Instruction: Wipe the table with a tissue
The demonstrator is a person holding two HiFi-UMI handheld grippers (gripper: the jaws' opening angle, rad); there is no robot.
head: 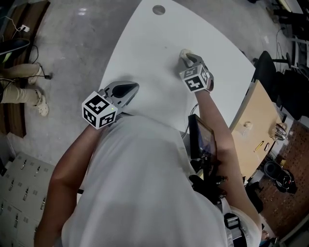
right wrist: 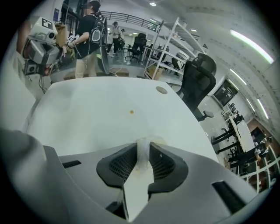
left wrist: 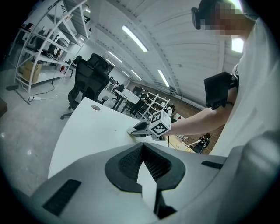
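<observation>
White curved tabletop (head: 145, 43), open lab/office floor round it, concrete underneath.

Step in hand: wiping, mid-stroke by my read. R side: right gripper (head: 188, 59) pointed steeply down at the far right part of the tabletop, jaws clamped on a wadded tissue (right wrist: 143, 151). The wad sticks out past the tips and looks pressed onto the surface. Some yellowish tint on the tissue, so prob. already picking up dirt.

L side: left gripper (head: 131, 88) hangs over the near left edge, jaws together, nothing between the pads. Not taking part in the wipe.

Next move (judgement): small brown spot (right wrist: 131, 112) sits on the tabletop ahead of the tissue, apart from it. Needs the wad dragged over to that spot w/ downward pressure kept and the clamp tight so the tissue doesn't slip out. Most of the surface looks clean otherwise.

Surroundings: grommet hole (head: 158, 9) near the far end. Black office chair (right wrist: 197, 78) beside the tabletop. Wooden desk (head: 258, 116) off to the right w/ small bits on it. People (right wrist: 89, 39) standing beyond the far edge. No object lies on the tabletop in the wipe path. Only risk I see: tissue tearing or bunching under the jaws.
</observation>
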